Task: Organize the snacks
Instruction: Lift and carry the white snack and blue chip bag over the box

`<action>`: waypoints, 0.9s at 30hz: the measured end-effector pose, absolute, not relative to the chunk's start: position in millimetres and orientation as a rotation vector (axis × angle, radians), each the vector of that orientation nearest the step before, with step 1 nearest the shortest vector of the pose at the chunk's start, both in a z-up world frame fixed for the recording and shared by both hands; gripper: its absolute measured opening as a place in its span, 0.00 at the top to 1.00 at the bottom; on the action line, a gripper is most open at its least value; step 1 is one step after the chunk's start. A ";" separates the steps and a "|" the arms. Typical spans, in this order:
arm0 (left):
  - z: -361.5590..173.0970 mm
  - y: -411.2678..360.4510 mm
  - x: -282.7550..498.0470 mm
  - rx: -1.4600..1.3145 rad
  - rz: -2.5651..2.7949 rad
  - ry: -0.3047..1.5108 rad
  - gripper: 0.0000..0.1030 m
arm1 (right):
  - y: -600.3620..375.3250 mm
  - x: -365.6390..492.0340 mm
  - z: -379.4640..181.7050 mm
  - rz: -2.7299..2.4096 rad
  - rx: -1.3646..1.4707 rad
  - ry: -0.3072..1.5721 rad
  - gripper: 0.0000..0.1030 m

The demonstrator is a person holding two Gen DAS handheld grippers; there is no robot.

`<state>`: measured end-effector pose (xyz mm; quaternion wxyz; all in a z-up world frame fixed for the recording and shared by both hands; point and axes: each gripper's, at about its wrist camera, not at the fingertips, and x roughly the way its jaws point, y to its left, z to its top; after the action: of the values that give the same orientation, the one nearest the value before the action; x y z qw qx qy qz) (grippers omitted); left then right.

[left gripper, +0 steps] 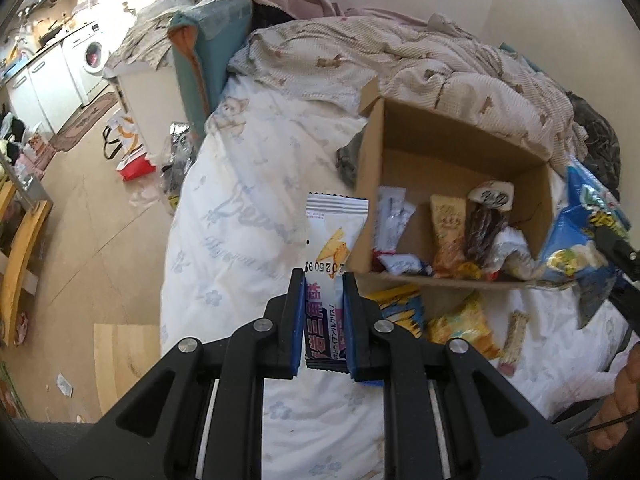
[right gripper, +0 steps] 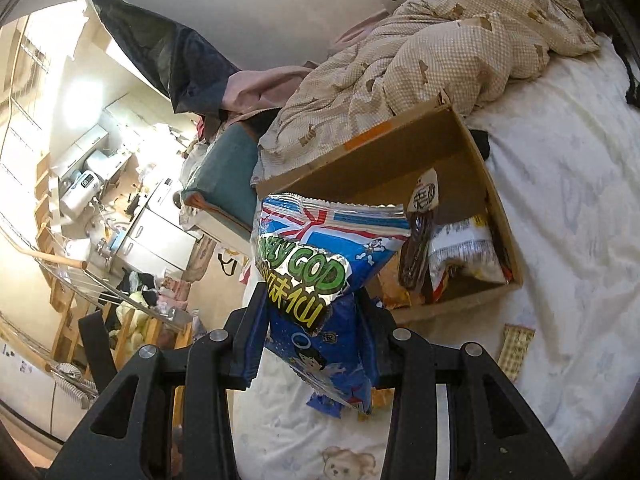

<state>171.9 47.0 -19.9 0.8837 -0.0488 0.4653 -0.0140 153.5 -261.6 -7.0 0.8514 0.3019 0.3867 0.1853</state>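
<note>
My left gripper [left gripper: 323, 276] is shut on a slim white snack packet [left gripper: 334, 232] with pink and black print, held upright just left of an open cardboard box [left gripper: 452, 136] on the bed. Several snack packs lie in that box. In the right wrist view my right gripper [right gripper: 310, 300] is shut on a puffy blue chip bag [right gripper: 316, 280] with green lettering, lifted in front of the cardboard box [right gripper: 400, 148]. That blue bag [left gripper: 580, 232] also shows at the right edge of the left wrist view, beside the box.
Loose snacks lie on the white sheet [left gripper: 240, 208] in front of the box: a yellow bag [left gripper: 464, 328], a blue-yellow pack [left gripper: 400, 308], a thin checked bar [left gripper: 516, 332]. A crumpled beige quilt [left gripper: 420, 52] sits behind the box. The floor [left gripper: 88, 208] with scattered bags lies left of the bed.
</note>
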 end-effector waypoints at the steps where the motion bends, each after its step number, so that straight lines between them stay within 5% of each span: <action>1: -15.7 41.9 176.1 -0.097 -0.045 0.964 0.87 | -261.9 155.8 -6.8 0.391 0.637 0.813 0.60; 12: 3.1 -14.0 232.2 0.010 -0.143 0.921 0.87 | -259.5 206.0 -12.7 0.370 0.590 0.835 0.60; 27: -47.4 -29.8 264.9 -0.016 -0.236 0.980 0.86 | -249.4 253.9 -61.1 0.310 0.561 0.992 0.60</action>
<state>264.9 -29.8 -47.4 0.8757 -0.0075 0.4694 -0.1130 253.9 -249.4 -61.1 0.8307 0.2643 0.4676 0.1463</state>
